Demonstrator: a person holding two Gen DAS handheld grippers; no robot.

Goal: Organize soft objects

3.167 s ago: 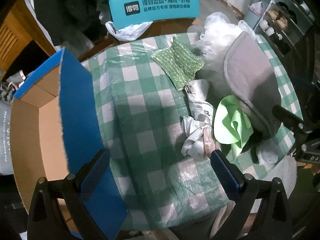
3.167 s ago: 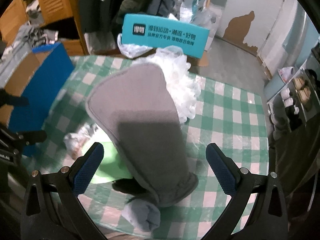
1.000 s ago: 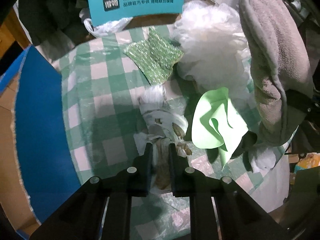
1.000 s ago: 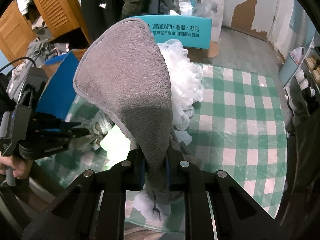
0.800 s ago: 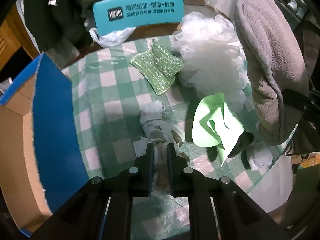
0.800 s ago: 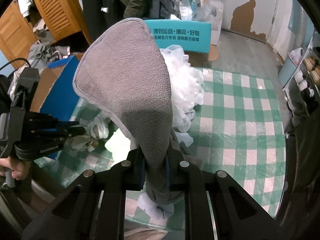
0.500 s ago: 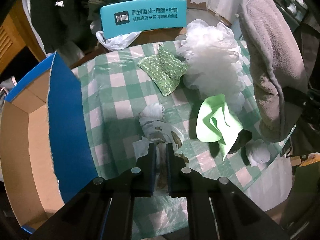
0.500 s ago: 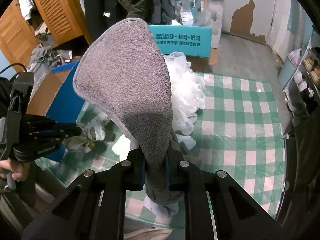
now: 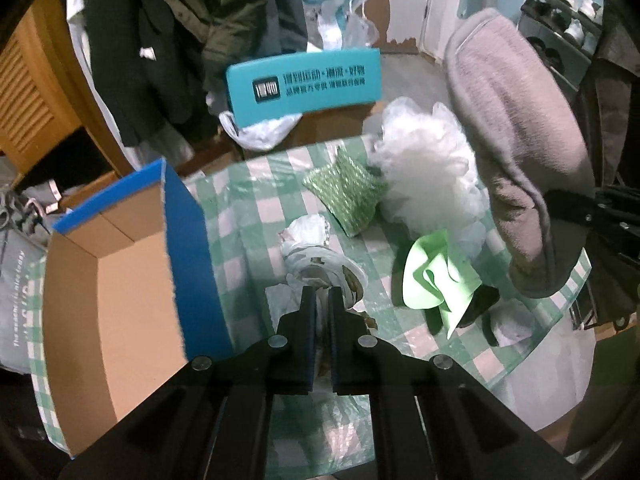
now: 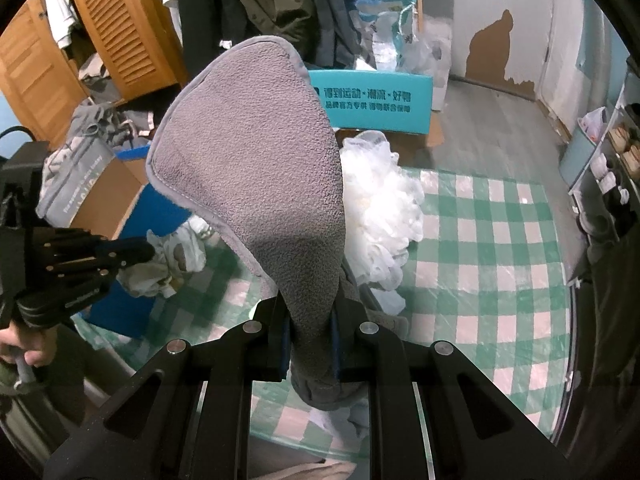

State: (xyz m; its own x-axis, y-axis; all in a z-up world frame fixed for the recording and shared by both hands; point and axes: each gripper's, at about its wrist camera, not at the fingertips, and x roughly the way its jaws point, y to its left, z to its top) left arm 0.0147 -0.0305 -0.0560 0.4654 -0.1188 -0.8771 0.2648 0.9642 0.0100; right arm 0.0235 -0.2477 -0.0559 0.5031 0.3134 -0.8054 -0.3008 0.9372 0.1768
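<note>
My left gripper [image 9: 322,300] is shut on a crumpled white patterned cloth [image 9: 316,252] and holds it lifted above the green checked table [image 9: 256,208], beside the open blue cardboard box [image 9: 116,264]. My right gripper [image 10: 310,320] is shut on a grey fleece slipper [image 10: 260,168], held upright above the table; it also shows in the left wrist view [image 9: 516,132]. On the table lie a white mesh bath pouf [image 9: 428,172], a green glittery sponge cloth [image 9: 344,192] and a light green cloth [image 9: 436,272]. The left gripper [image 10: 132,250] with its cloth [image 10: 176,256] shows in the right wrist view.
A teal box [image 9: 304,84] with white lettering stands behind the table. A small white sock [image 9: 512,320] and a dark item lie near the table's right edge. Hanging coats and a wooden louvred door [image 10: 120,20] are behind.
My left gripper has lifted the white cloth off the table and pulled back towards the blue box. My right gripper has raised the grey slipper higher.
</note>
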